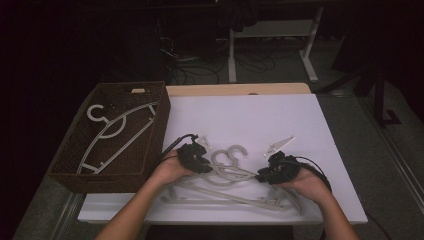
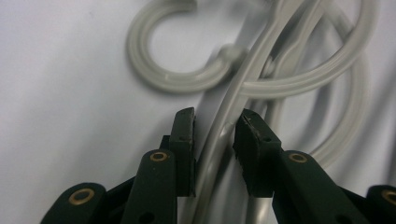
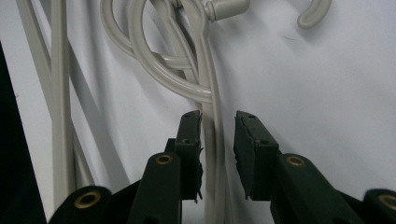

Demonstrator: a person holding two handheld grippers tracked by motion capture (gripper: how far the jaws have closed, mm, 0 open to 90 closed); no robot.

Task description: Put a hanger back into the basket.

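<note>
From the high view I saw one hanger (image 1: pixel 117 131) already in the basket (image 1: pixel 161 117), while a tangled pile of hangers (image 1: pixel 235 181) lay on the table (image 1: pixel 260 120) in front of me, so I judged the sorting was only partly done. The left gripper (image 1: pixel 194 158) and right gripper (image 1: pixel 276 169) were both at the pile. In the left gripper view the jaws stood apart around one arm (image 2: pixel 219 140), not yet clamped. In the right gripper view the jaws were also apart, with a bar (image 3: pixel 215 149) between them.
</note>
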